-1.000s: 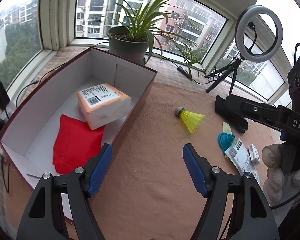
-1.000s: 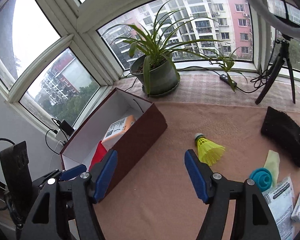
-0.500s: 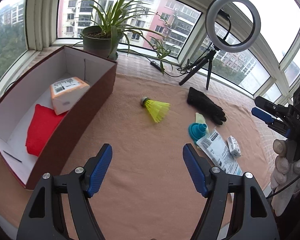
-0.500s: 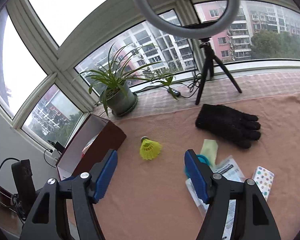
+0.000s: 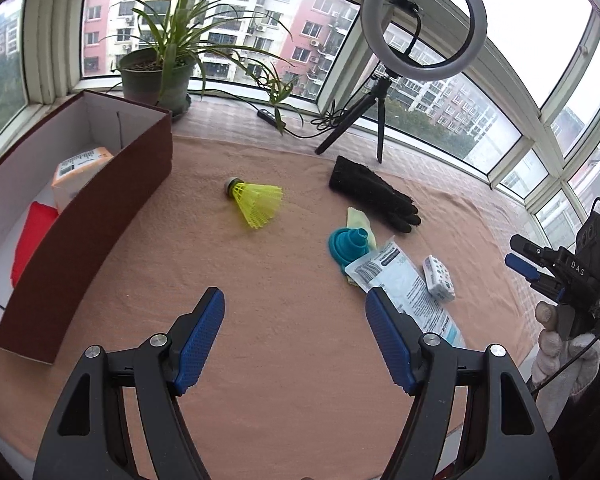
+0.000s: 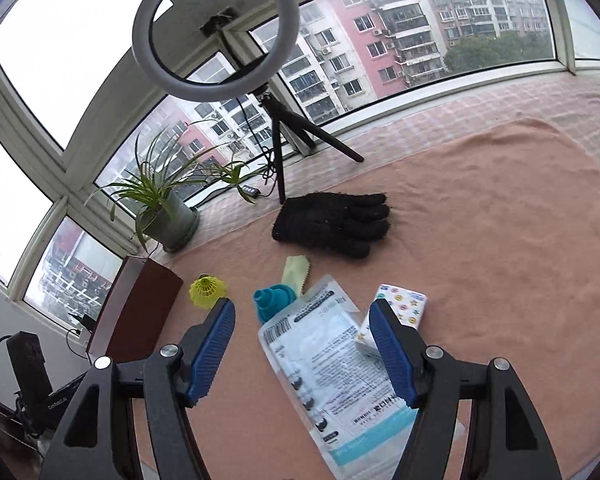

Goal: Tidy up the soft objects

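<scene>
At the left edge of the desk stood the box, open at the top, with a red cloth and a wrapped tissue pack lying inside it. The left gripper hung above the cloth-covered desk with its jaws spread wide and nothing between them; bare cloth lay under and ahead of it. Beyond that bare stretch, near the box's long wall, lay a yellow shuttlecock. Further right, toward the back edge, a black glove lay flat, well apart from both grippers, with open cloth to its right. Just in front of the glove sat a pale green cloth and a teal funnel, touching each other. The right gripper was also spread and empty, held over a printed plastic packet that overlapped the funnel's edge. A small tissue packet lay beside the right finger. A ring light on a tripod and a potted plant stood along the window sill.
</scene>
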The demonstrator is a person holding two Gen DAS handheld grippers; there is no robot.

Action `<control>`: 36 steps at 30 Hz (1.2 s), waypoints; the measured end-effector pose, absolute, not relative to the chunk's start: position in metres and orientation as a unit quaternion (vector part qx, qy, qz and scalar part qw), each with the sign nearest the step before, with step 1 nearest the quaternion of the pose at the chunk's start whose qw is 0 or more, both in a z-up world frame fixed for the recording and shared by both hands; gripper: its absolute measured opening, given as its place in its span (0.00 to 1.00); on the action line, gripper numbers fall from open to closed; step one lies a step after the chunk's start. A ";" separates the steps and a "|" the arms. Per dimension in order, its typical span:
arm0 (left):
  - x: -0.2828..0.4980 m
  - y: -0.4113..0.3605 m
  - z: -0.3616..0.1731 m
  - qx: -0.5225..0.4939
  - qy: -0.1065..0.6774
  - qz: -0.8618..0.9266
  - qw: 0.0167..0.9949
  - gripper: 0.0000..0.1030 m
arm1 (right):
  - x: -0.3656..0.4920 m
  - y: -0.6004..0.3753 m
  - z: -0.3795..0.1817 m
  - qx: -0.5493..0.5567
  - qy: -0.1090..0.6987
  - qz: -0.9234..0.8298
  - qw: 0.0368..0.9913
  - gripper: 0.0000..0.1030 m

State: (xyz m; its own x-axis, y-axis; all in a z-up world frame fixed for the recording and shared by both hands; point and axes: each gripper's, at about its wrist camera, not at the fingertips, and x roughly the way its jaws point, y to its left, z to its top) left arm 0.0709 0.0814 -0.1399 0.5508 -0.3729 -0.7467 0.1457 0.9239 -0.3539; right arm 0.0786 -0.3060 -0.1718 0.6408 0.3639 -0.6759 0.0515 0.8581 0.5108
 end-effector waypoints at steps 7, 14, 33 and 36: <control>0.076 0.069 -0.147 -0.121 0.458 -0.144 0.869 0.71 | 0.075 -0.329 -0.195 0.244 0.452 0.052 0.857 0.64; 0.084 0.064 -0.158 -0.125 0.472 -0.139 0.861 0.71 | 0.085 -0.334 -0.220 0.243 0.480 0.039 0.842 0.64; 0.151 0.086 -0.177 -0.156 0.497 -0.103 0.848 0.71 | 0.125 -0.317 -0.245 0.223 0.515 0.022 0.827 0.64; 0.166 0.092 -0.182 -0.178 0.505 -0.099 0.839 0.71 | 0.128 -0.315 -0.247 0.226 0.517 0.023 0.825 0.64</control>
State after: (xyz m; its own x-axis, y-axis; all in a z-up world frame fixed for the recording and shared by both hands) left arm 0.1659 0.0923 -0.1822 0.4710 -0.3463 -0.8113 -0.0129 0.9169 -0.3989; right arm 0.1275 -0.3151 -0.2473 0.4638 0.2719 -0.8432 0.1952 0.8970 0.3966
